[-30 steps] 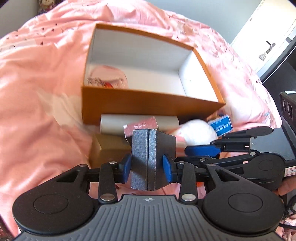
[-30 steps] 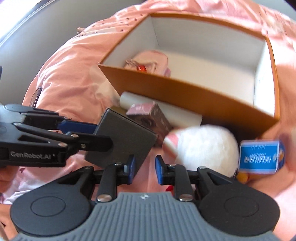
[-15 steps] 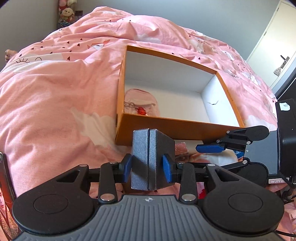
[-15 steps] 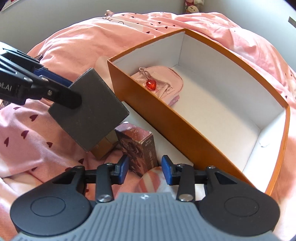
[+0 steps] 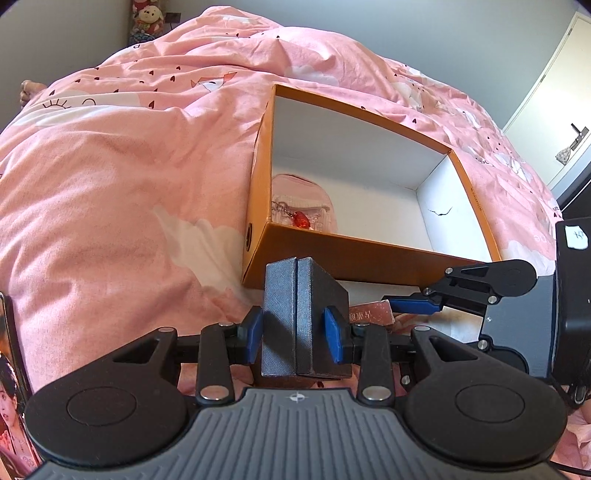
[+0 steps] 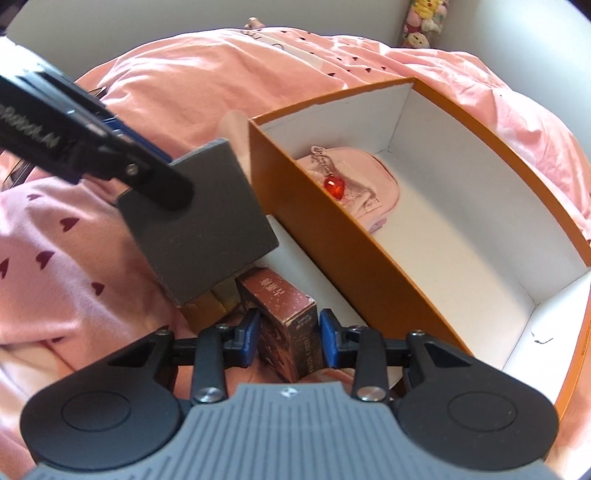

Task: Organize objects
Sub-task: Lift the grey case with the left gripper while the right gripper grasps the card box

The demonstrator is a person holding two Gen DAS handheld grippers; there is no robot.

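Note:
My left gripper (image 5: 294, 336) is shut on a dark grey square box (image 5: 301, 317) and holds it above the bed, just in front of the orange box (image 5: 332, 254); the grey box also shows in the right wrist view (image 6: 195, 221). The orange box (image 6: 354, 258) is open with a white inside and holds a pink pouch (image 6: 354, 188) with a red heart charm (image 6: 334, 186). My right gripper (image 6: 290, 341) is open, its pads on either side of a maroon carton (image 6: 286, 325) lying on the bed; the pads do not press it.
A pink duvet (image 5: 110, 184) covers the bed. A white tube (image 6: 317, 273) lies along the orange box's near wall. A tan box (image 6: 207, 306) sits under the grey box. A photo card (image 5: 11, 406) stands at the left edge. Plush toys (image 5: 147, 18) sit at the far wall.
My left gripper has risen and drawn back with the grey box. My right gripper has moved down and forward, so its open pads now straddle the maroon carton.

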